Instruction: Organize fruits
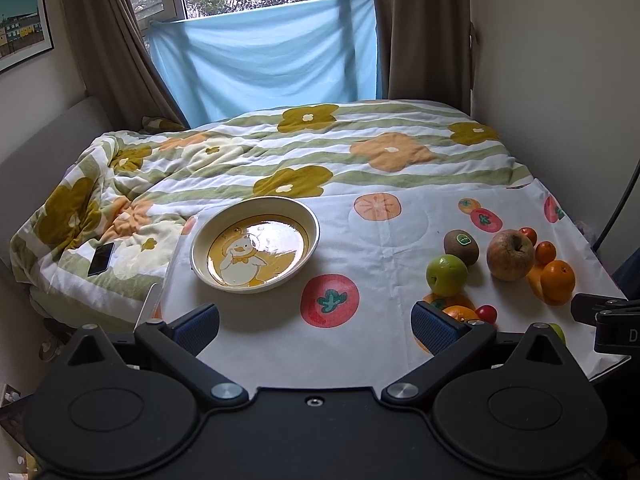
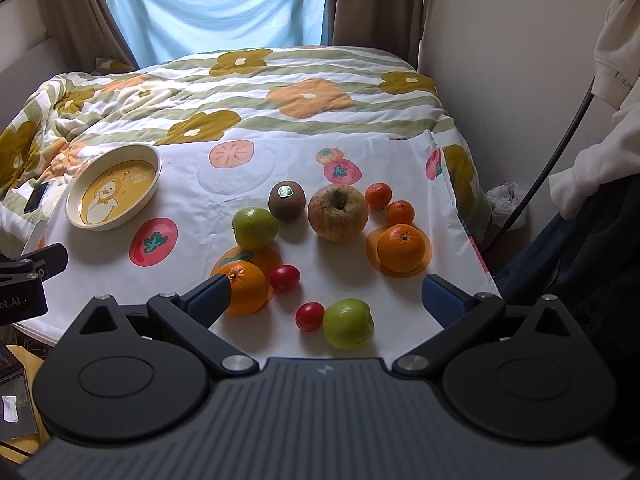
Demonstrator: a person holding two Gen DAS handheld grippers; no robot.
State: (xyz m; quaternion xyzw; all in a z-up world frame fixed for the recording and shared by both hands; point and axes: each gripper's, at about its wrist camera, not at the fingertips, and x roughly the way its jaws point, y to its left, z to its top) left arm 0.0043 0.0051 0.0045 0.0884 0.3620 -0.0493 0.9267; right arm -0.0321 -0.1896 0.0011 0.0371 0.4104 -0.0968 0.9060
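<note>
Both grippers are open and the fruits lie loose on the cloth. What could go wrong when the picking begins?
1. The near green apple touches a cherry tomato; the right gripper may knock the tomato away.
2. The round fruits may roll on the cloth.
3. The plate stands far left, so each carry is long.

My left claw [image 1: 316, 328] hung wide apart over the cloth [image 1: 384, 240], nothing between its blue pads [image 1: 198, 328]. Ahead and a little left sat the duck plate [image 1: 256, 242], bare of fruit. To the right lay the fruit: a kiwi [image 1: 461, 247] just behind a green apple [image 1: 446, 275], a red apple [image 1: 510, 254] beside them, and an orange [image 1: 557, 281] further right with two small mandarins [image 1: 545, 252] behind it. Another orange [image 1: 460, 313] and a cherry tomato [image 1: 485, 313] peeked out just past my right pad. The tip of my other claw [image 1: 600, 312] showed at the right edge. A phone [image 1: 101, 258] lay on the quilt [image 1: 280, 152], left of the plate.
</note>
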